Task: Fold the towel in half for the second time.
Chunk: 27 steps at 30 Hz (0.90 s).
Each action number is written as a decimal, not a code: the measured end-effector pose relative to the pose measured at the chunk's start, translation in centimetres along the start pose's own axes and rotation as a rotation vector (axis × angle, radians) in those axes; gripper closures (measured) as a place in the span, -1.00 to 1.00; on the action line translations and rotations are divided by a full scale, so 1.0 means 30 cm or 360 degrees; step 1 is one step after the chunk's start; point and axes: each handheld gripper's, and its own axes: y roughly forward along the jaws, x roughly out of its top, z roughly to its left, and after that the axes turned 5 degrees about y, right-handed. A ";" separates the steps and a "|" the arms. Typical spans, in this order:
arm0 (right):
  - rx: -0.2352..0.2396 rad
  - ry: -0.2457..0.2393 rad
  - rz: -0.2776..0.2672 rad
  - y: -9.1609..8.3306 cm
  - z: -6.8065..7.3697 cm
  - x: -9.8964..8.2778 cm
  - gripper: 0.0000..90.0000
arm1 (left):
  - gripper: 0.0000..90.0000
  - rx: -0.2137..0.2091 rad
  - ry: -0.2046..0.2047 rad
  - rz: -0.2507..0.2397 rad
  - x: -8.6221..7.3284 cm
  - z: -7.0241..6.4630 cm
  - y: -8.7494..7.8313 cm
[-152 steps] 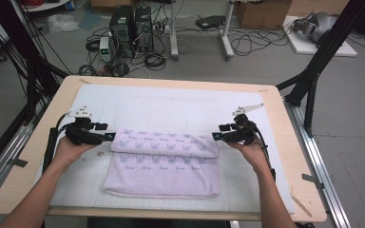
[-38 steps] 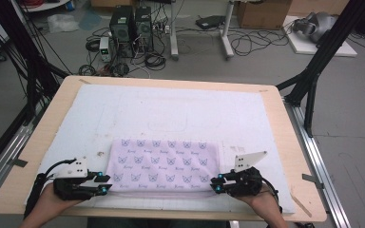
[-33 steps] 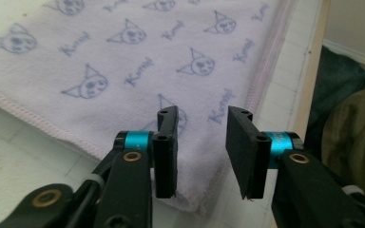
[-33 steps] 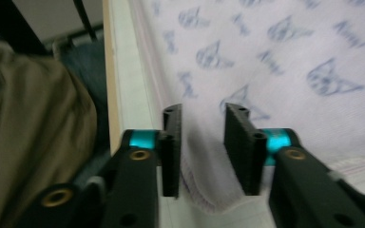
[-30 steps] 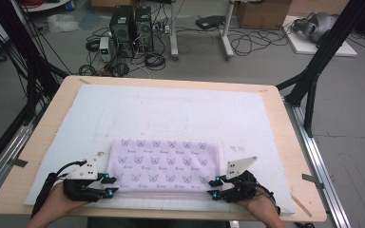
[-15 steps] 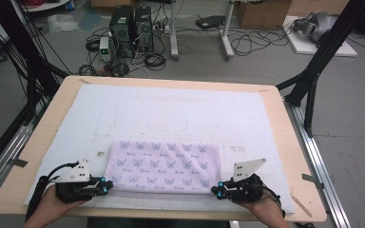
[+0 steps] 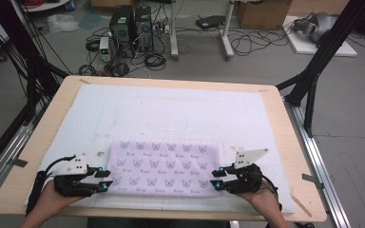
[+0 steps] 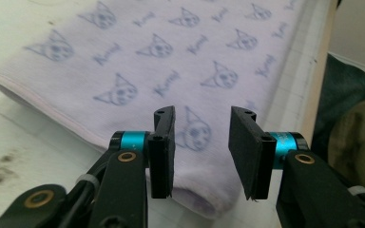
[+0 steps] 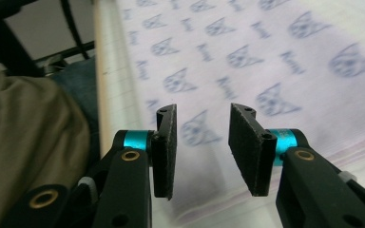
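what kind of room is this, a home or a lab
Most likely a lab or workshop set up for recording: computer towers and loose cables lie on the bare floor, and black frame struts flank the wooden table.

Beyond the wooden worktop (image 7: 38, 142) with its white mat (image 7: 171, 109), grey floor (image 7: 266, 66) carries tangled cables (image 7: 152, 59), two computer towers (image 7: 132, 26), a cardboard box (image 7: 261, 12) and black frame struts (image 7: 313, 71).

A pale lilac terry towel printed with rows of small blue cat faces and script words (image 7: 165, 166) lies folded flat into a wide rectangle on the white-padded desk (image 7: 180, 111). It sits at the near middle, long sides running left to right, its near edge close to the desk's near edge, its left end a rounded fold.
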 end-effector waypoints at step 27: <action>-0.0354 0.0082 -0.0087 0.057 -0.269 0.104 0.07 | 0.14 0.0267 -0.0162 -0.0078 0.066 0.280 0.158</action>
